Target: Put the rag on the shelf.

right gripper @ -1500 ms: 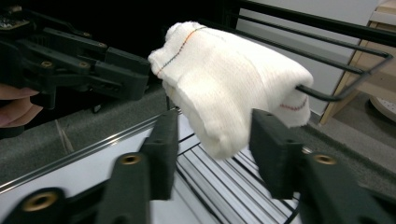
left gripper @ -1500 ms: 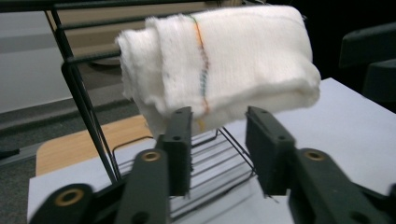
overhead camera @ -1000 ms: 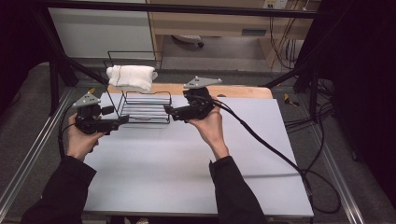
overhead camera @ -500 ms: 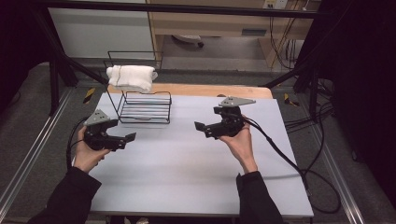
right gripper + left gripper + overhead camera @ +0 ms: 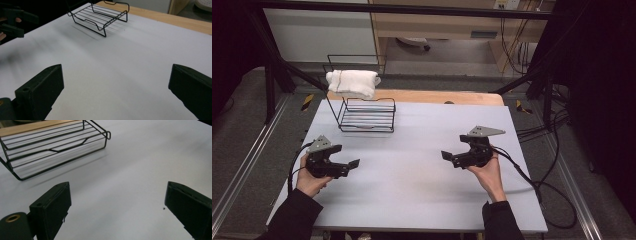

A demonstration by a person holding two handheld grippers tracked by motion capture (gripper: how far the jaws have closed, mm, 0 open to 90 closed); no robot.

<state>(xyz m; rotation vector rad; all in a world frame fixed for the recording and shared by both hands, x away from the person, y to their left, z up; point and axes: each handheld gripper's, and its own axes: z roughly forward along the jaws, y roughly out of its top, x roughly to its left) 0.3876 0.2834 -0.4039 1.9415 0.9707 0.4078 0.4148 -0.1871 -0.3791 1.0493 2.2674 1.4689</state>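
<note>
The pale grey table top [image 5: 422, 200] is evenly lit amid dark surroundings, and the black wire rack [image 5: 100, 17] is blurred.

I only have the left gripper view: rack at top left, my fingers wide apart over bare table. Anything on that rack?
Observer: Yes. From the high view, a folded white towel lies on the upper tier of the wire rack; the lower shelf is bare.
Operator: Where's the right gripper?
Observer: The right gripper is held over the table's right side, apart from the rack.
Operator: Its fingers?
Observer: Wide apart, holding nothing, per the right gripper view.
</note>
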